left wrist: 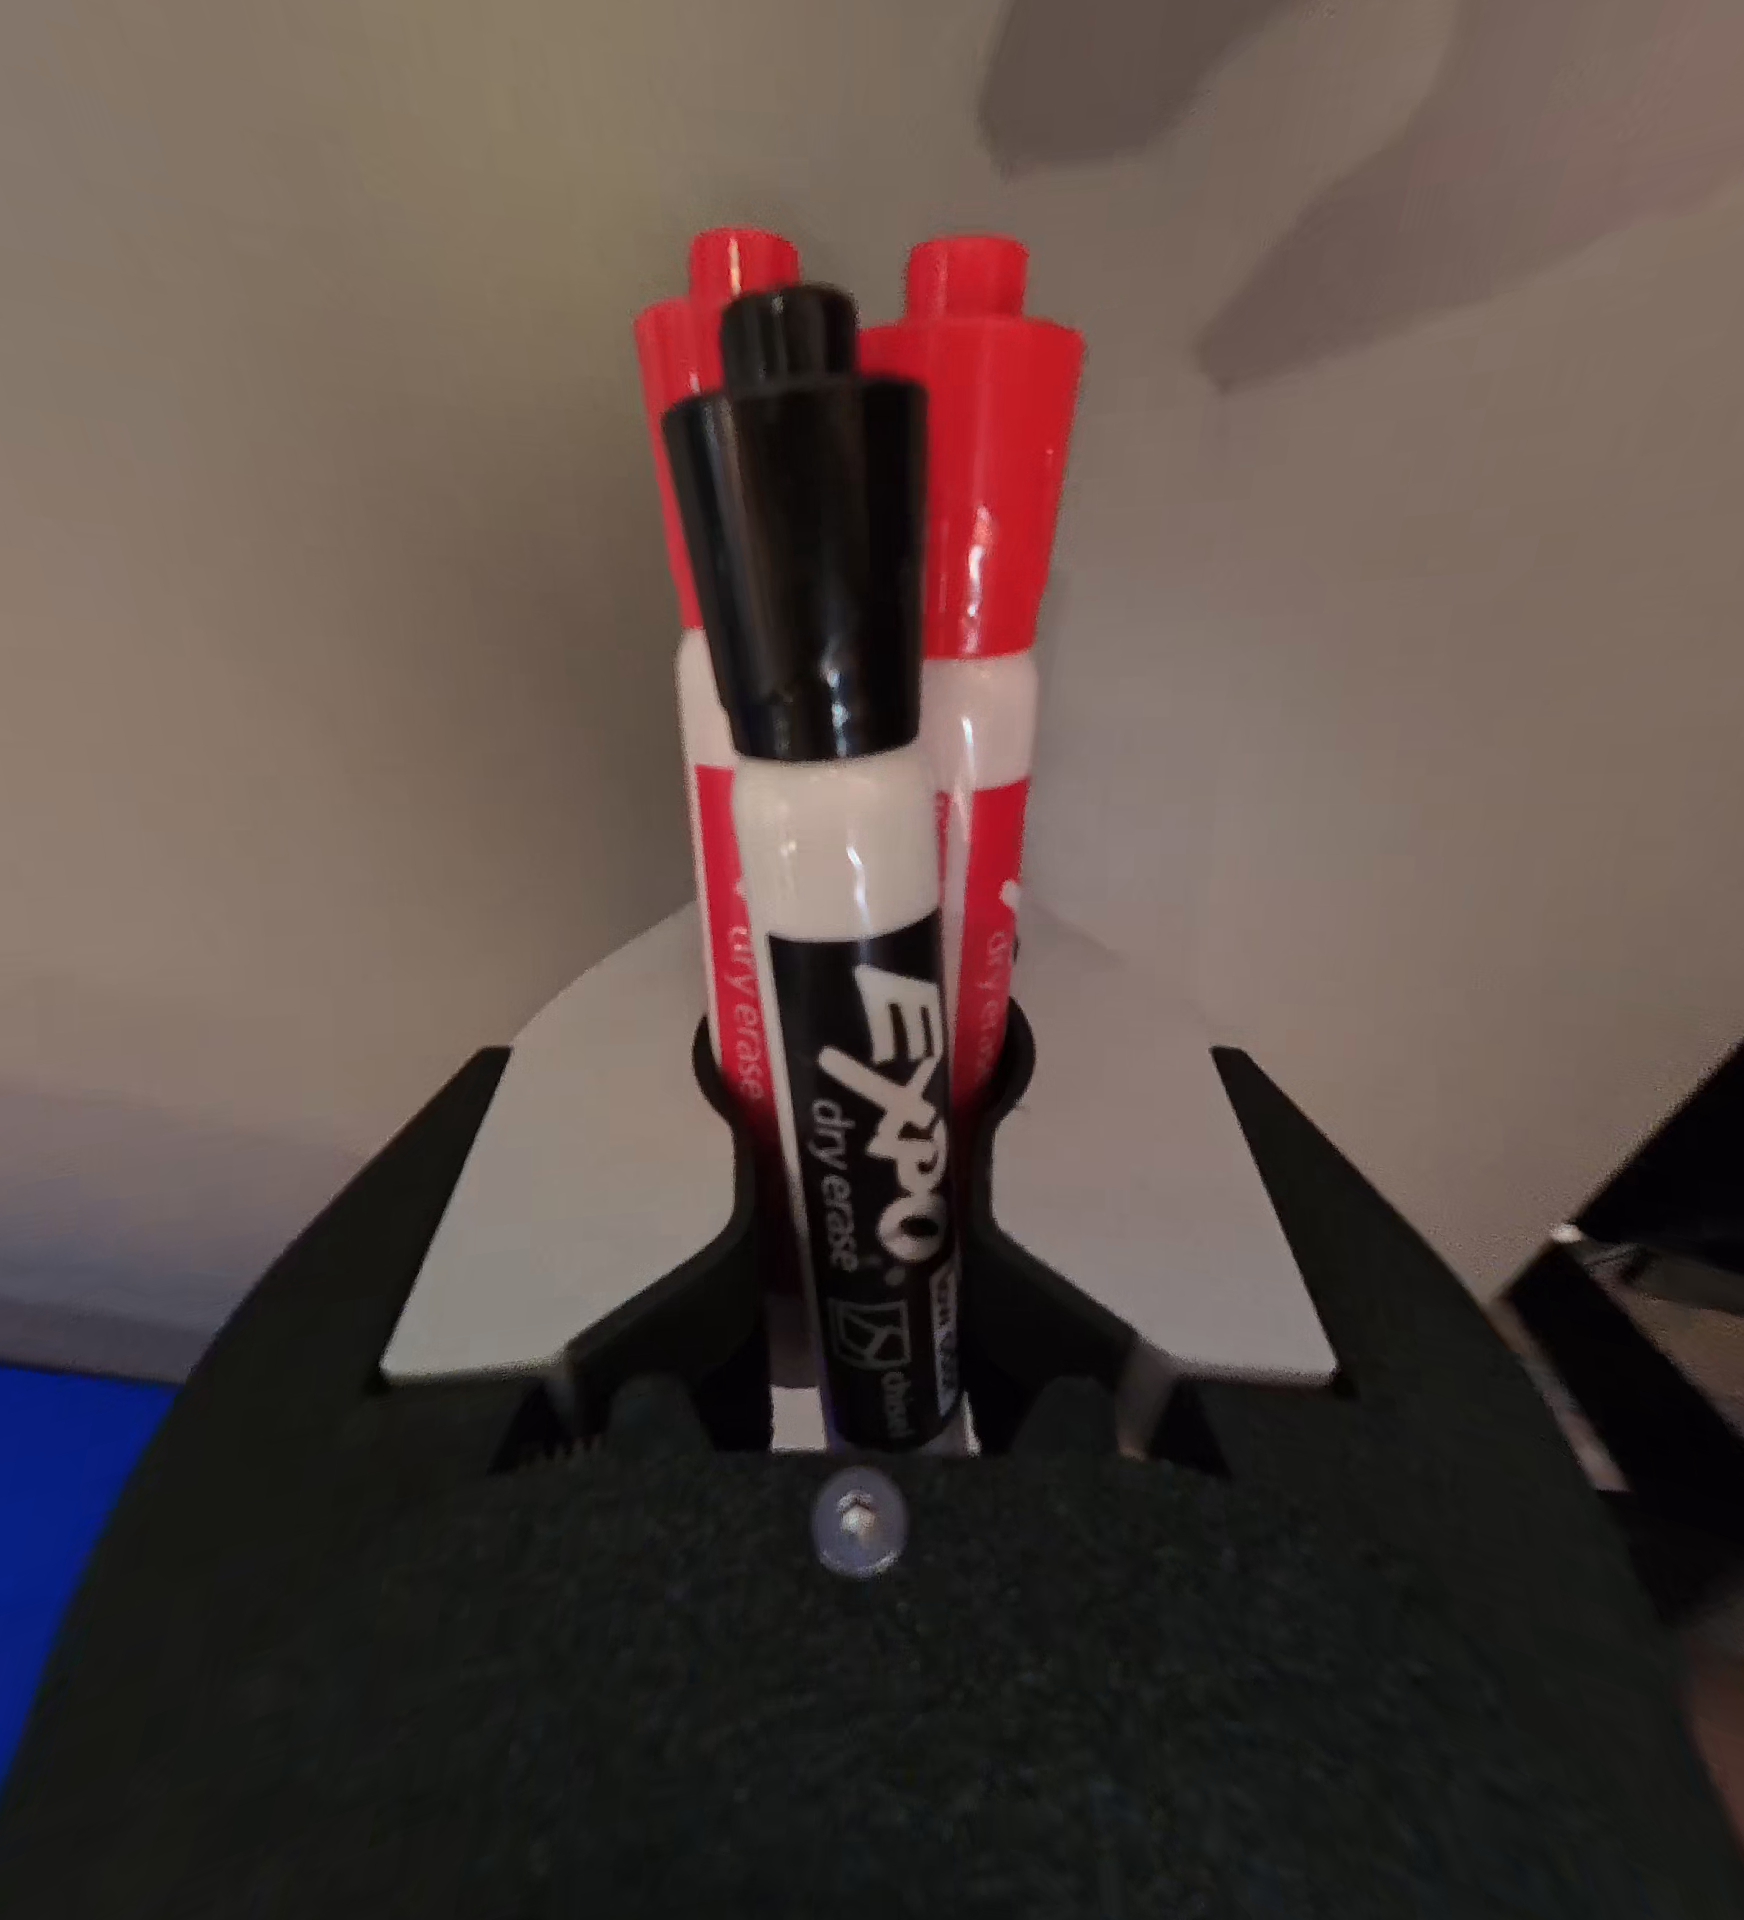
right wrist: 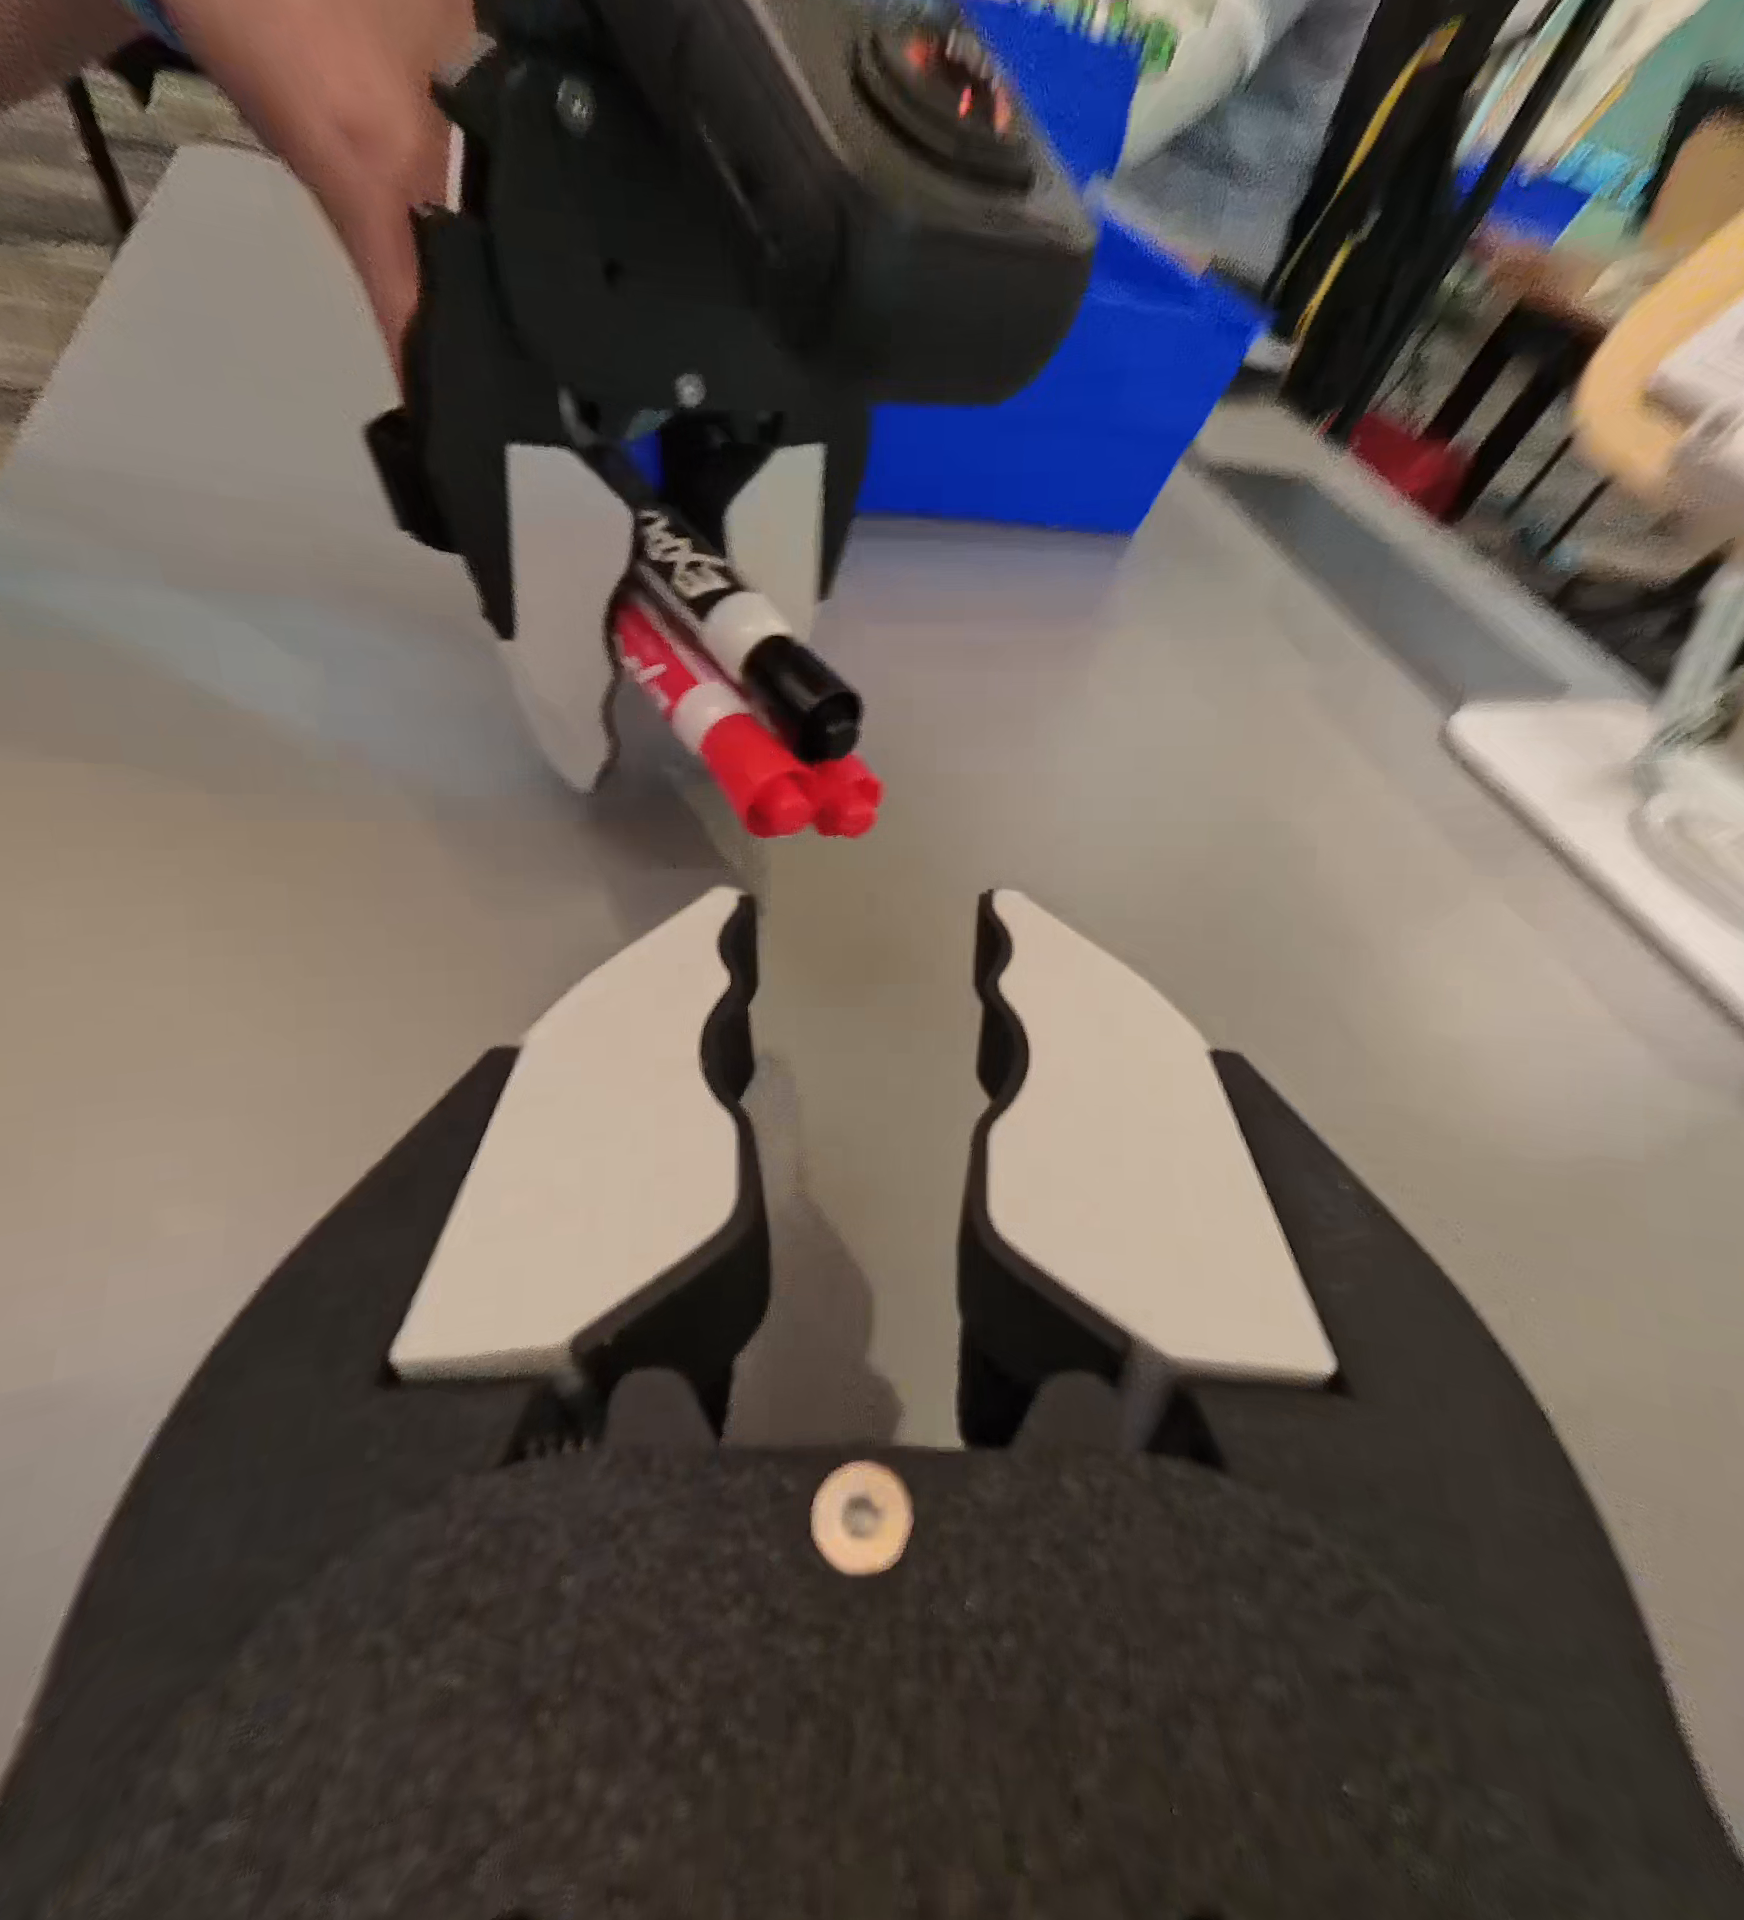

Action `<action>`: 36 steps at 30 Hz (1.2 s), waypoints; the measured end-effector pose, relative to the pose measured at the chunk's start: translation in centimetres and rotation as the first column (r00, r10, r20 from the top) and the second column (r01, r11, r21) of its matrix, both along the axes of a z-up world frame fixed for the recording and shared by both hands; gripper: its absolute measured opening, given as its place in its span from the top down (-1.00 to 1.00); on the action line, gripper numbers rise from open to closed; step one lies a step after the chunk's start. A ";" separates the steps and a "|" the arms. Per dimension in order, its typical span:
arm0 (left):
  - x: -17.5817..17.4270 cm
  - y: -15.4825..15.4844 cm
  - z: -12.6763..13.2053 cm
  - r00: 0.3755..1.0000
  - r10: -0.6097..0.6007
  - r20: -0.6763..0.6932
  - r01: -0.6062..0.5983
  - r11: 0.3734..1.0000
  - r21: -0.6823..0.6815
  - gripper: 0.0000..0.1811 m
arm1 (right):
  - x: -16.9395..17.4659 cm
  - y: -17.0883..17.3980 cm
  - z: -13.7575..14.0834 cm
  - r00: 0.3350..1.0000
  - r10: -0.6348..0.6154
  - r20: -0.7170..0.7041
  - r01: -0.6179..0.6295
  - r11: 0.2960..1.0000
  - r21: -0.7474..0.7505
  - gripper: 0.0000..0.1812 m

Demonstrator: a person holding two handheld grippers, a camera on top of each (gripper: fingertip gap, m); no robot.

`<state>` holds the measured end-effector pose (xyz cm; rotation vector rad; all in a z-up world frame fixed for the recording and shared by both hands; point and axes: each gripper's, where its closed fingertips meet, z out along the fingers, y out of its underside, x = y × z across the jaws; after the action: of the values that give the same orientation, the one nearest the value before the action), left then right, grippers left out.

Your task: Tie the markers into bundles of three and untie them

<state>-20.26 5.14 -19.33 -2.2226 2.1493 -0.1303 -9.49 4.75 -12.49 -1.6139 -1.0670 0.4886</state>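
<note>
My left gripper (left wrist: 863, 1049) is shut on three markers: a black-capped one (left wrist: 816, 582) in front and two red-capped ones (left wrist: 993, 468) behind, caps pointing away from me. The right wrist view shows the same gripper (right wrist: 660, 665) held above the grey table (right wrist: 224, 935), with the black marker (right wrist: 795, 686) on top and the red markers (right wrist: 795, 790) below, caps toward my right gripper. My right gripper (right wrist: 863, 914) is open and empty, just short of the red caps. I see no tie or band around the markers.
A person's hand (right wrist: 328, 135) holds the left gripper. A blue bin (right wrist: 1055, 416) stands behind it on the table. A white tray with a clear container (right wrist: 1730, 852) is at the right. Dark chair legs and clutter (right wrist: 1419, 312) stand beyond the far edge. My hands' fingertips stand some 12 centimetres from each other.
</note>
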 end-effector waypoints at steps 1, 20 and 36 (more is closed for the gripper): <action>1.1 0.4 0.0 0.998 -0.064 0.003 0.064 0.998 0.000 0.55 | 0.1 -0.1 -0.4 1.000 0.013 0.013 -0.012 0.997 -0.078 0.48; 6.7 1.2 -0.4 0.954 -0.297 -0.035 0.295 0.954 -0.061 0.67 | -0.9 0.9 -4.3 0.973 0.178 0.144 -0.121 0.933 -0.339 0.79; -0.7 6.1 3.7 0.995 -0.021 0.095 0.004 0.983 0.183 0.41 | 3.3 2.0 -7.1 0.905 0.149 0.399 0.041 0.902 -0.430 0.70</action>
<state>-20.94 11.24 -15.60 -2.0588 2.0362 -0.0375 -6.17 6.75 -19.60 -2.1555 -1.4026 0.4397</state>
